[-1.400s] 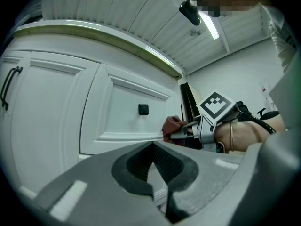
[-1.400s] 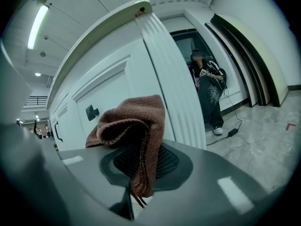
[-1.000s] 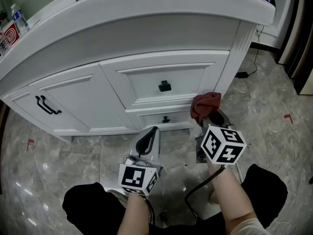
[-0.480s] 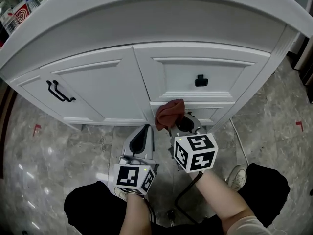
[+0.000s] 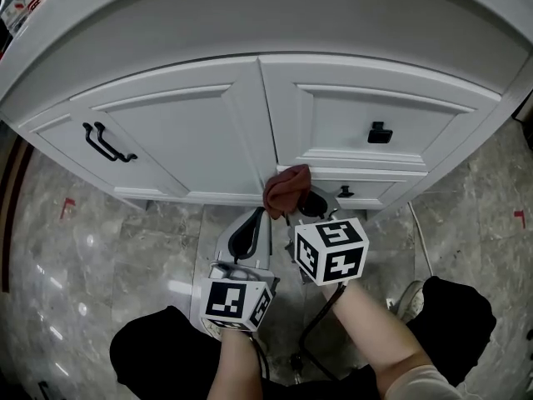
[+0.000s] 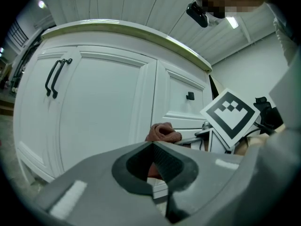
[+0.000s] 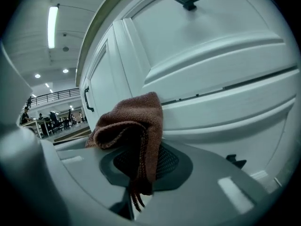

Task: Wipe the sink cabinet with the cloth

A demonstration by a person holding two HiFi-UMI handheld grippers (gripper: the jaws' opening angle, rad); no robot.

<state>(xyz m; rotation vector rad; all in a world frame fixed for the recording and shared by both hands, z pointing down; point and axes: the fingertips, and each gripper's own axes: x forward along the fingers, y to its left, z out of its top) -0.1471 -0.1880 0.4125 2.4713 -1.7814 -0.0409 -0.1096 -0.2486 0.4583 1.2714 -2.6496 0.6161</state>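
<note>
The white sink cabinet (image 5: 191,132) fills the upper half of the head view, with a door on the left and drawers on the right. A crumpled brown cloth (image 5: 287,187) is pinched in my right gripper (image 5: 293,200), which is shut on it and holds it against the post between door and drawers, low down. In the right gripper view the cloth (image 7: 134,126) hangs over the jaws in front of the drawer front (image 7: 225,55). My left gripper (image 5: 254,222) is shut and empty, just left of and below the cloth (image 6: 162,132).
The cabinet door carries two black bar handles (image 5: 107,142). The upper drawer has a black knob (image 5: 380,132) and the lower drawer a smaller one (image 5: 345,192). The curved countertop edge (image 5: 250,15) overhangs above. Grey marble floor (image 5: 92,257) lies below, with red tape marks (image 5: 67,206).
The cloth and right gripper have shifted left along the cabinet bottom, from the lower drawer to the post beside the door. The left gripper stayed close below.
</note>
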